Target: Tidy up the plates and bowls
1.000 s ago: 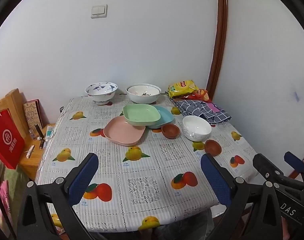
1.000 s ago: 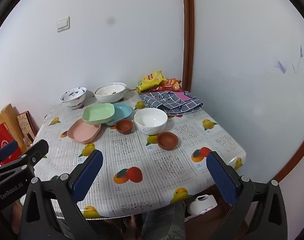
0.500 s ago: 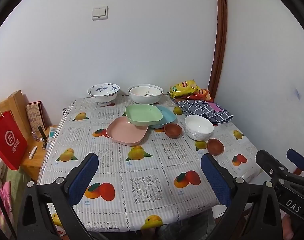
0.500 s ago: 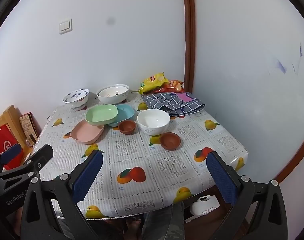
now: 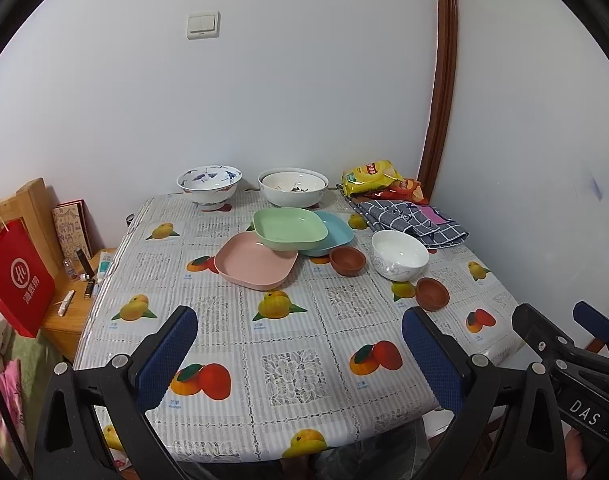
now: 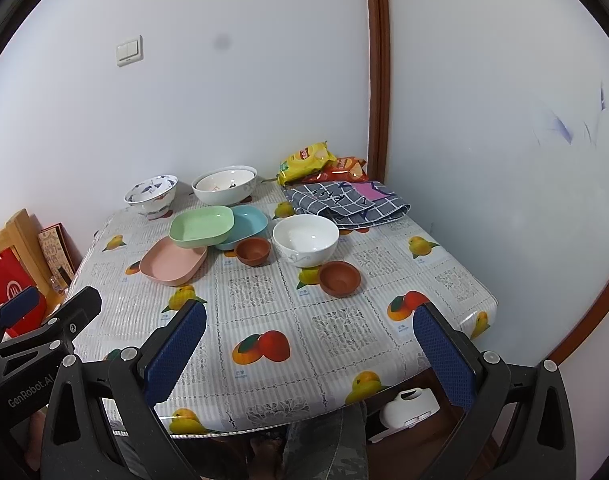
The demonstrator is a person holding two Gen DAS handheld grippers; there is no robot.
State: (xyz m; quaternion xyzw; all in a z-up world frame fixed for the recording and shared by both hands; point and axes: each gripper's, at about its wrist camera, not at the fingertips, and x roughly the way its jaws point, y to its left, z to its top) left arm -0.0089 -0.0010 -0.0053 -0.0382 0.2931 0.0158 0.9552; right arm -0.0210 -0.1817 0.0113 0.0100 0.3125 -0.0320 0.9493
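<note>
Left wrist view shows nothing sorted yet: your left claw (image 5: pixel 300 354) hangs released and empty over the counter (image 5: pixel 304 368) near edge, and your right claw (image 6: pixel 310 344) is likewise spread wide, holding nothing. Mid-counter, the square green plastic plate (image 5: pixel 290 227) rests tilted across the pink plate (image 5: pixel 255 261) and blue plate (image 5: pixel 336 232). The plain white bowl (image 5: pixel 399 249) and two small brown clay bowls (image 5: pixel 346 261) sit scattered; all still need stacking.

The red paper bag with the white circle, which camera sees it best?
The left wrist view: the red paper bag shows whole, with handles and logo. In the right wrist view, the other gripper's black arm covers its lower part.
</note>
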